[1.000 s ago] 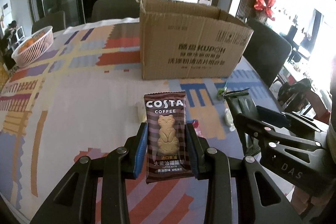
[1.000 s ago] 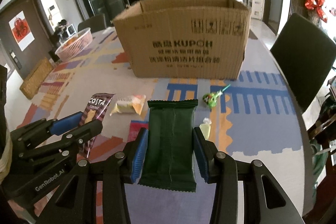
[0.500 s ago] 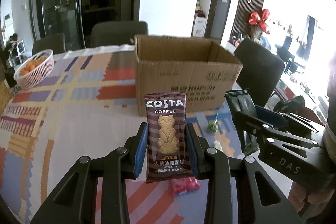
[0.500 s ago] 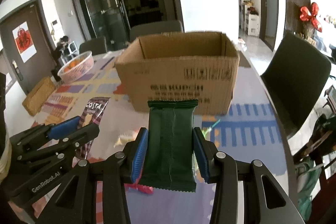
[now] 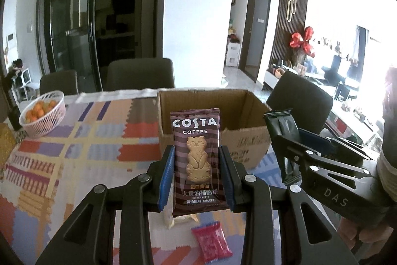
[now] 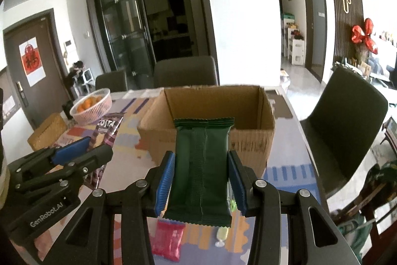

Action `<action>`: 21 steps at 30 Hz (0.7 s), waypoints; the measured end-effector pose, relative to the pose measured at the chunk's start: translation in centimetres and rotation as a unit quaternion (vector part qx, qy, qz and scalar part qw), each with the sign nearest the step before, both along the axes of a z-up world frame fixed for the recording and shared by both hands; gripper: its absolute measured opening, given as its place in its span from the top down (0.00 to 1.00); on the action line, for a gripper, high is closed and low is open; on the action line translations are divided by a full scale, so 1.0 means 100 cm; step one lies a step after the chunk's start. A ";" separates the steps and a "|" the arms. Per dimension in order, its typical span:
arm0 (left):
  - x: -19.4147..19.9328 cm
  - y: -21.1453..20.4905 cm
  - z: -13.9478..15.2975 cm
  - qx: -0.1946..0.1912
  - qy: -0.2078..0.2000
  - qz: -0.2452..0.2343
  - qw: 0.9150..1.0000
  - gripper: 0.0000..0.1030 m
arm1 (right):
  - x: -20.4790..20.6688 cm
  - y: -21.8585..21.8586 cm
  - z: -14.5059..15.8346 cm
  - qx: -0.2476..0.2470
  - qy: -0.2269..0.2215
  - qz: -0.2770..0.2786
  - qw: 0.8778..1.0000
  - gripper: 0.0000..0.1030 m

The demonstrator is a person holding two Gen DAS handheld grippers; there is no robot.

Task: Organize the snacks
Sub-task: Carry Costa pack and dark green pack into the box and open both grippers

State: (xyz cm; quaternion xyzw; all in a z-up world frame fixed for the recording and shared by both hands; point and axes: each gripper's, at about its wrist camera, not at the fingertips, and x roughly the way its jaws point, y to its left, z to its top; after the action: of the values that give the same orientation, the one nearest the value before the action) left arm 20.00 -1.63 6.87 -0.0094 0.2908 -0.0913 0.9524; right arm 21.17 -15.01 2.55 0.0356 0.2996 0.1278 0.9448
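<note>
My left gripper (image 5: 196,155) is shut on a brown Costa biscuit packet (image 5: 197,160) with a cat picture, held upright above the table. My right gripper (image 6: 201,160) is shut on a dark green snack packet (image 6: 202,165). Both packets hang in front of the open cardboard box (image 5: 248,138) (image 6: 250,140), whose inside shows bare walls. In the left wrist view the right gripper (image 5: 292,135) with its green packet (image 5: 282,126) stands at the right. The left gripper (image 6: 82,145) and its Costa packet (image 6: 108,128) appear at the left of the right wrist view.
A red packet (image 5: 212,240) (image 6: 167,239), a pale yellow packet (image 5: 168,217) and a small pale green sweet (image 6: 222,234) lie on the patterned tablecloth (image 5: 74,160) below the grippers. A pink basket of oranges (image 5: 42,113) (image 6: 91,107) sits far left. Dark chairs (image 6: 347,126) surround the table.
Both grippers have risen with their packets, so the box's open top and inside now show. The loose snacks on the cloth have slid lower in both views.
</note>
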 end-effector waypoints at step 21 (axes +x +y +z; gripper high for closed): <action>0.071 -0.010 0.019 0.021 -0.010 -0.008 1.000 0.66 | 0.072 -0.009 0.027 -0.014 -0.023 -0.003 1.000 0.57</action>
State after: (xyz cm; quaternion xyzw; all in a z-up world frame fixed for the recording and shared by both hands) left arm 27.09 -2.66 8.77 0.0144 0.2833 -0.0932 0.9544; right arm 28.33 -15.90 5.21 0.0199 0.2798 0.1216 0.9521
